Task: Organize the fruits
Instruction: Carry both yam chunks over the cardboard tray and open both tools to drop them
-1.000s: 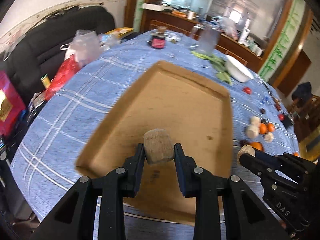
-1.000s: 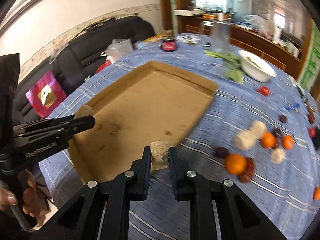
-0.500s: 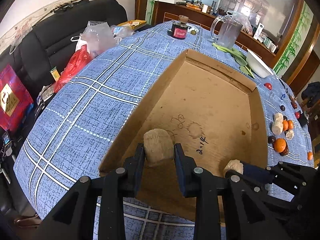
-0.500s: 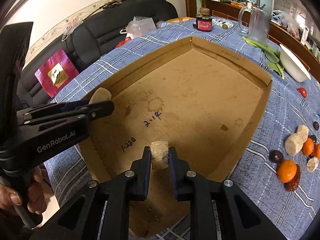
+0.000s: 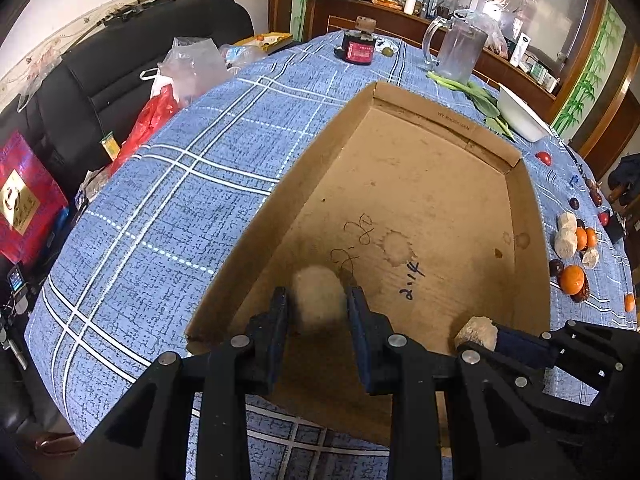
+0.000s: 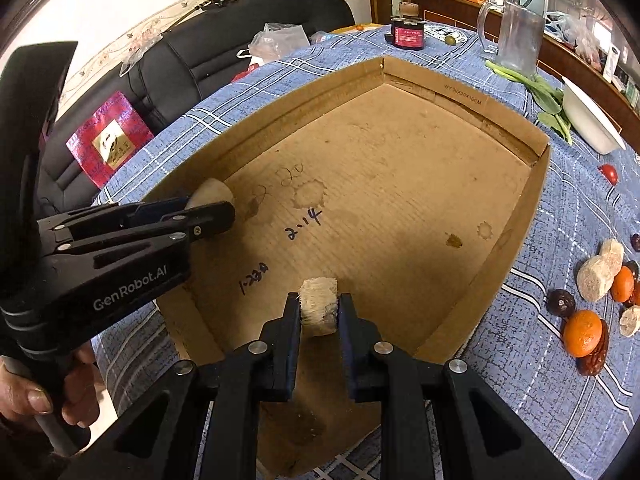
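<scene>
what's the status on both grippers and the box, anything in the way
Left gripper shut on pale chunk, right gripper shut on fibrous chunk. Both over cardboard box, nothing in it. No obstruction.

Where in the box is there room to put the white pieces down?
Nearly all the brown cardboard box floor is bare: from the pen scribbles to the far wall, and rightward. Outside, the cluster of oranges and pale chunks on the blue checked tablecloth is crowded.
</scene>
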Demonstrator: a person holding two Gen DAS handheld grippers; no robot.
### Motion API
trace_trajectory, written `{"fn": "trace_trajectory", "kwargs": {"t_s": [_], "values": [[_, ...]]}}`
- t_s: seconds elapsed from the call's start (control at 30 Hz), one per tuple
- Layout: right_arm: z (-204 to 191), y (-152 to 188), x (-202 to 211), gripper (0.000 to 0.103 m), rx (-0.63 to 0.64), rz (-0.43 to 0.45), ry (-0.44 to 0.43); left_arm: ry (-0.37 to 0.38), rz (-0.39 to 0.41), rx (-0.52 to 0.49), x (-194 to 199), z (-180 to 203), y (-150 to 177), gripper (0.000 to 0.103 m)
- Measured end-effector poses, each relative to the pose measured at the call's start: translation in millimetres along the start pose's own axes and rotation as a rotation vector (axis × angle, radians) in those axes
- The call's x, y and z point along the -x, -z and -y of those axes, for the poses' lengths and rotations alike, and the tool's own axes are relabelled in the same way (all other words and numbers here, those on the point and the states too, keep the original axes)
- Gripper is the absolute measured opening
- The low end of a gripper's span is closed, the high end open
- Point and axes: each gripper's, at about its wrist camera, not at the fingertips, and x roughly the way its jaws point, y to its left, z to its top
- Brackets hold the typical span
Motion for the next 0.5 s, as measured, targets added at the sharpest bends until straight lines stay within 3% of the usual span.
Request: {"fn": "trace_trajectory", "kwargs": {"t_s": [0.13, 0.27, 0.5], "values": [[1.9, 1.9, 5.3, 0.022, -0.005, 0.007, 0.007, -0.025, 0.033, -0.010, 10.2, 2.8, -1.0, 0.047], [3.6, 6.3, 14.2, 0.033, -0.010, 0.022, 0.014, -0.032, 0.052, 0.000, 20.1, 2.6, 0.2, 0.049], [8.2, 17.5, 37.6, 0.035, -0.012, 0.063, 0.023, -0.033, 0.058, 0.020, 30.2, 8.9, 2.1, 0.050]]}}
